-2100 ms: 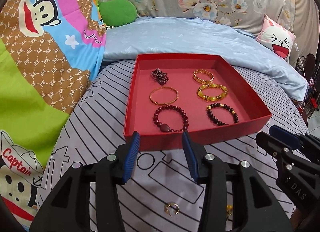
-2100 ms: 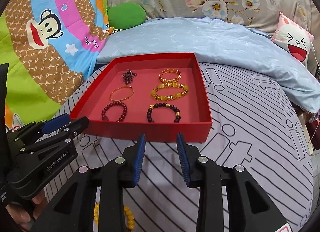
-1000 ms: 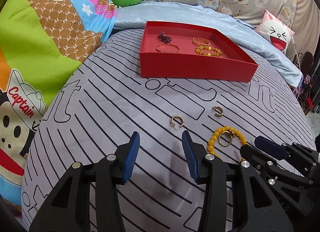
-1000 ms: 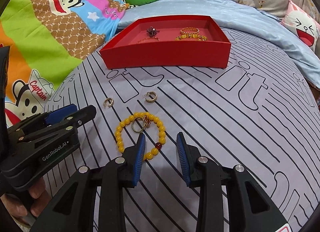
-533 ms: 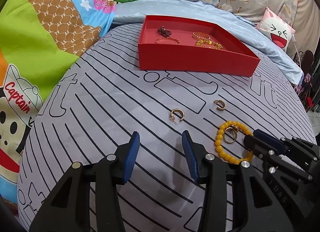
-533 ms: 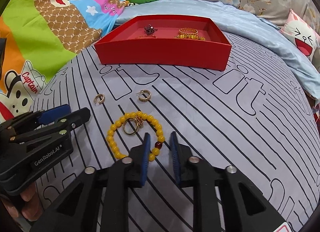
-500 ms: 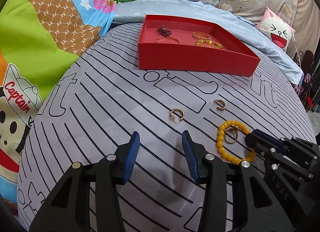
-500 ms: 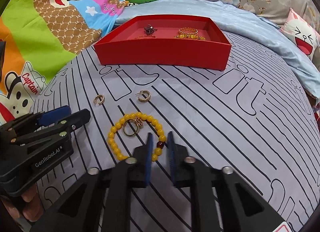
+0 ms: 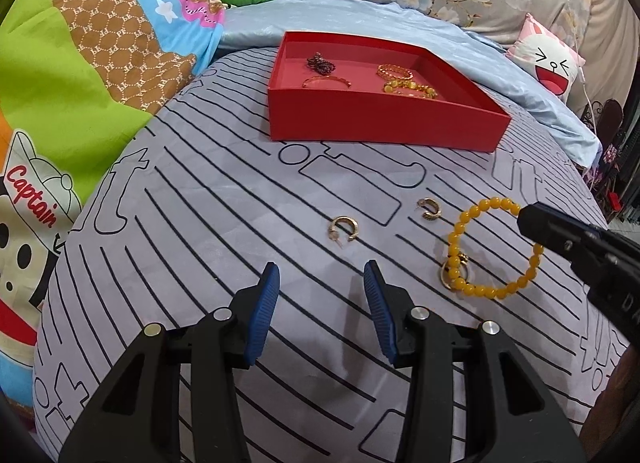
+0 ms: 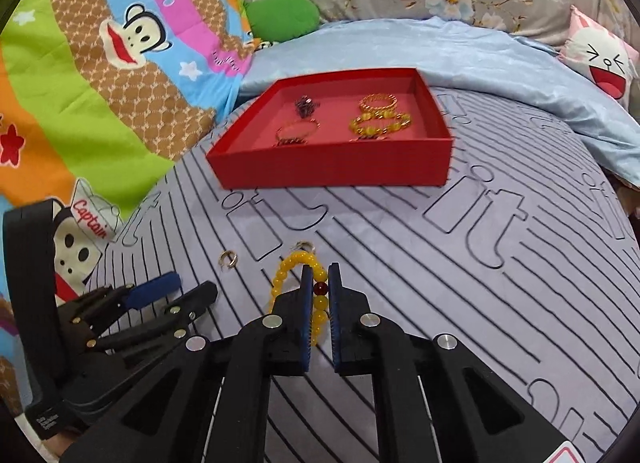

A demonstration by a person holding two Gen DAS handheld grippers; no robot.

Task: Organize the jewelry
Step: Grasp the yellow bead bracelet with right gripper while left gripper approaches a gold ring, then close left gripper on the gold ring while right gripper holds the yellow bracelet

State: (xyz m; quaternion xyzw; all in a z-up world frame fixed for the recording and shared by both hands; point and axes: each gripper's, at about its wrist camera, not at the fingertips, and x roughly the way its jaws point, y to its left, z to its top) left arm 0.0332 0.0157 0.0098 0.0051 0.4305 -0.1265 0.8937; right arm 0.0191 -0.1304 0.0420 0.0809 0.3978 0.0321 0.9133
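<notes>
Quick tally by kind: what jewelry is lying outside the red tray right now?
Yellow bead bracelet: 1, pinched in the right tool
Hoop earrings: 2
Gold ring: 1
Total: 4

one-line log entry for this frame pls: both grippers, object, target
right gripper: shut on yellow bead bracelet, partly lifted | left gripper: open, empty, above bedsheet | loose: two gold hoop earrings | target: red tray
</notes>
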